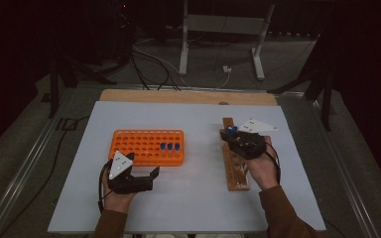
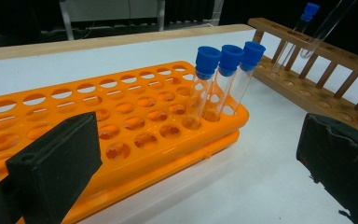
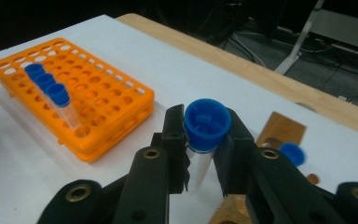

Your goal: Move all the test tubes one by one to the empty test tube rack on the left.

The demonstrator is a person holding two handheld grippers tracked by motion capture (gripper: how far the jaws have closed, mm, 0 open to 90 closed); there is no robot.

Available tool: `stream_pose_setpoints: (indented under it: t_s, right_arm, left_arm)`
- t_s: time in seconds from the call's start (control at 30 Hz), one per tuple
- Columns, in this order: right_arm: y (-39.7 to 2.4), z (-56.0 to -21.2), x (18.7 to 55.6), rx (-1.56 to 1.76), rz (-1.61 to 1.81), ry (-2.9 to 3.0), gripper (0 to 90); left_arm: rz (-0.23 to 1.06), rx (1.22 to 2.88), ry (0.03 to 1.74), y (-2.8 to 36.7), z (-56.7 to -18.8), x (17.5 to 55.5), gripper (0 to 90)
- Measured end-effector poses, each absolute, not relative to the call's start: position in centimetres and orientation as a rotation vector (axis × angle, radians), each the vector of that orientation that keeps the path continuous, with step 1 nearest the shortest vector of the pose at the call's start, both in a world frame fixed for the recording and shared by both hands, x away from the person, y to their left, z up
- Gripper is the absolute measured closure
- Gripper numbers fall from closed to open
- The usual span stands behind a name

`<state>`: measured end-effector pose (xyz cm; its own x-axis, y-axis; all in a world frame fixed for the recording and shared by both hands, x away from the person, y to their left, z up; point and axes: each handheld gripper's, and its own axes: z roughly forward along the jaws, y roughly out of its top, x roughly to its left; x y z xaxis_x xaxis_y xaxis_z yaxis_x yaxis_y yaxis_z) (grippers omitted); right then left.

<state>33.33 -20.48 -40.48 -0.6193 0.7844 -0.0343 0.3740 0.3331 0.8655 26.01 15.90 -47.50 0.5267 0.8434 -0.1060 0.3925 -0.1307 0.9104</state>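
Note:
My right gripper (image 3: 204, 140) is shut on a clear test tube with a blue cap (image 3: 207, 122), gripped just under the cap. It holds the tube upright over the far end of the wooden rack (image 1: 235, 166). One more blue-capped tube (image 3: 292, 154) stands in that rack. An orange rack (image 1: 144, 146) lies at centre-left, with three blue-capped tubes (image 2: 228, 58) standing in a row at its right end. My left gripper (image 1: 143, 166) stands open just in front of the orange rack, with nothing between its jaws.
The white table top (image 1: 193, 198) has bare room in front of and between the two racks. A wooden strip (image 1: 188, 96) runs along the far edge. Beyond it are cables and a metal stand (image 1: 218, 29) on the floor.

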Motion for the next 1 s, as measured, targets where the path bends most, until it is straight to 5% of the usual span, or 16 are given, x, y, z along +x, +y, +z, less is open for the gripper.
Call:
stream_pose_setpoints:
  t_s: [1.0]
  right_arm:
    - [-15.5, -42.2, 31.5, 0.912, 1.283, 2.319, 75.5]
  left_arm:
    - [0.569, 1.763, 0.975, 13.8, -47.1, 25.7, 2.2]
